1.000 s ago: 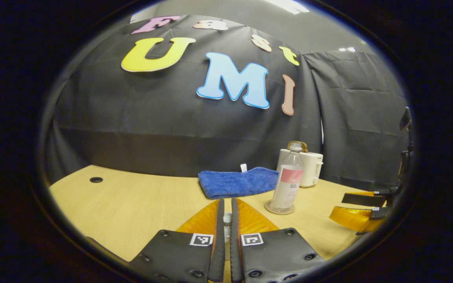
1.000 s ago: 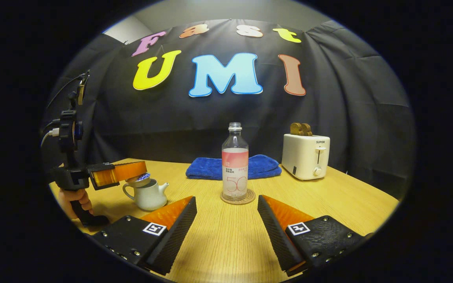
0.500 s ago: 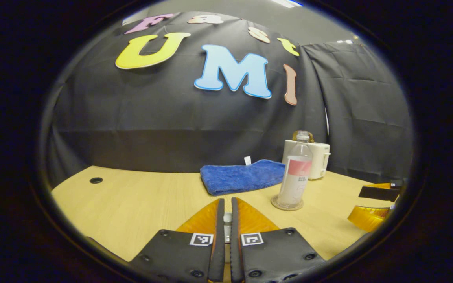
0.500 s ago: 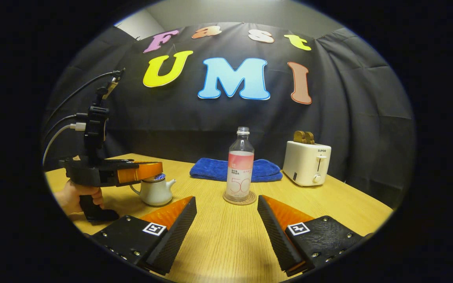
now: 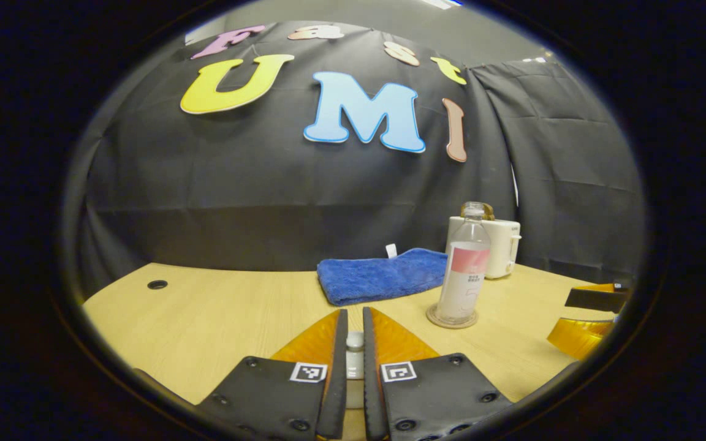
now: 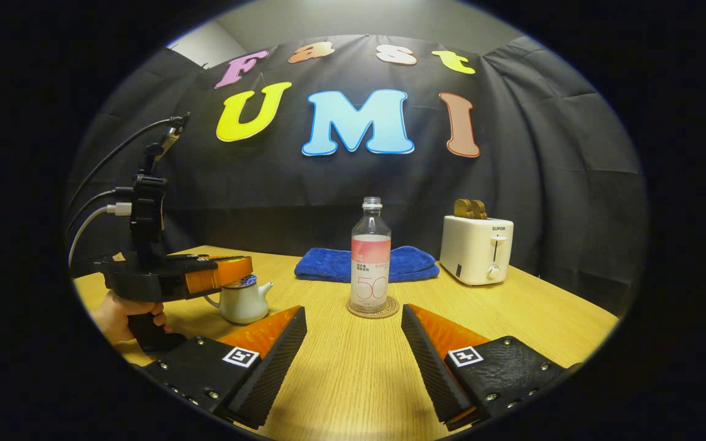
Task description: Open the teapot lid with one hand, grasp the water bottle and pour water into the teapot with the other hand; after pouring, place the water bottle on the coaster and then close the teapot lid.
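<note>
A white teapot (image 6: 244, 305) stands at the left of the wooden table (image 6: 353, 380), with its blue-patterned lid (image 6: 241, 282) resting level on its mouth. My left gripper (image 6: 230, 274) lies flat over the lid. In the left gripper view, this gripper (image 5: 354, 321) is shut on the lid's white knob (image 5: 353, 361). The clear water bottle (image 6: 370, 257) with a pink label stands upright and uncapped on a round coaster (image 6: 372, 308). Just in front of the bottle, my right gripper (image 6: 353, 313) stands open with nothing in it. The left gripper view shows the same bottle (image 5: 464, 269) and right gripper (image 5: 589, 318).
A folded blue towel (image 6: 365, 263) lies behind the bottle by the wall. A white toaster (image 6: 477, 250) holding bread stands at the back right. A hand (image 6: 121, 312) holds the left gripper's grip. A cable hole (image 5: 157, 284) marks the table's far left.
The left gripper came down and levelled out, and the lid went from tilted above the teapot to resting on it. The gap between its fingers looks slightly wider. The right gripper stayed open.
</note>
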`<state>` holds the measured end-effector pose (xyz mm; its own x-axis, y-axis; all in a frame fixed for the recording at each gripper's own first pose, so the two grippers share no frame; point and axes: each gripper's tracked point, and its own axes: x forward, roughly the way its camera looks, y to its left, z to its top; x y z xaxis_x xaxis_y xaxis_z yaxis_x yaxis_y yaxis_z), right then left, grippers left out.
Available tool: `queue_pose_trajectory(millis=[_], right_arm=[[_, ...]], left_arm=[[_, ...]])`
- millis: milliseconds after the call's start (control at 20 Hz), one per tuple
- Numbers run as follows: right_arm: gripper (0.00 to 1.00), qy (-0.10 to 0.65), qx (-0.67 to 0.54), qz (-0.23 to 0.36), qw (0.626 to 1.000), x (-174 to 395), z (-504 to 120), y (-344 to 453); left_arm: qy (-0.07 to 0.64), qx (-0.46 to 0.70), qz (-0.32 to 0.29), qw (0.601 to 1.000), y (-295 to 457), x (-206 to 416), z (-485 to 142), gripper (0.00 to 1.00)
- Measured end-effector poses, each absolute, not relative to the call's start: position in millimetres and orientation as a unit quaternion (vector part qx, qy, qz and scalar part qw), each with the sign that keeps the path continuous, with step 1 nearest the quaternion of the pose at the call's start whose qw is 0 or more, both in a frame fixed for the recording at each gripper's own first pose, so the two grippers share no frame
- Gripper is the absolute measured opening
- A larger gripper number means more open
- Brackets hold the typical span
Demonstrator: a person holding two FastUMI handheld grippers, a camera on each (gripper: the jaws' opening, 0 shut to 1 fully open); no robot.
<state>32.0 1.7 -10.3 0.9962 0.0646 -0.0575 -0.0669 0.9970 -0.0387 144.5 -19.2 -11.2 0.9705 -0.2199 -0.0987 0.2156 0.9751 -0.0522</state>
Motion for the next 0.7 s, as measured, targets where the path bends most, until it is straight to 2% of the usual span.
queue_pose_trajectory(millis=[200, 500, 700], right_arm=[[0.96, 0.028, -0.022, 0.034, 0.999, 32.3, -10.5, 2.1], [0.96, 0.019, -0.02, 0.03, 0.999, 27.9, -7.5, 0.6], [0.96, 0.006, -0.008, 0.033, 0.999, 11.6, -5.1, 3.3]], left_arm=[[0.035, -0.027, -0.108, 0.993, -18.5, 133.2, -0.1, 0.19], [0.014, 0.0, -0.093, 0.996, -18.6, 95.4, 13.9, 0.65], [0.0, -0.01, -0.087, 0.996, -25.7, 60.5, 18.4, 0.73]])
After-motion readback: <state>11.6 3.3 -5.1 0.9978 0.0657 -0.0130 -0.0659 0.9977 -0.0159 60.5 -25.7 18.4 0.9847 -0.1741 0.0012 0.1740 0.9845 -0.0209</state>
